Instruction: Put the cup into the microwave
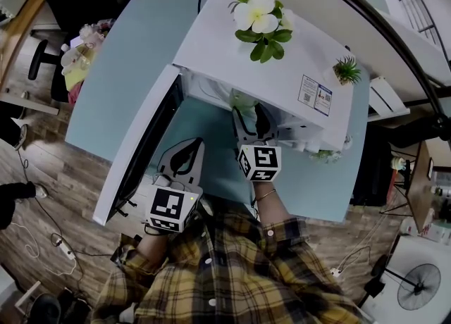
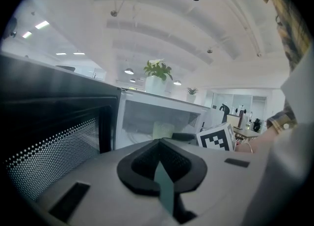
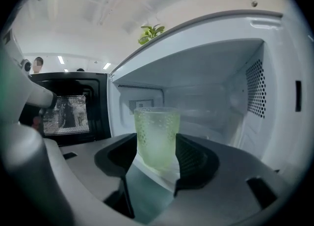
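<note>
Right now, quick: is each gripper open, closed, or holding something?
Left gripper: closed, empty.
Right gripper: closed on the cup, inside the microwave.

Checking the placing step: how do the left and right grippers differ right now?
The left gripper has its jaws together and empty; the right gripper has its jaws apart with the cup between them. The left gripper sits outside beside the open door; the right gripper reaches into the microwave. Both carry marker cubes.
</note>
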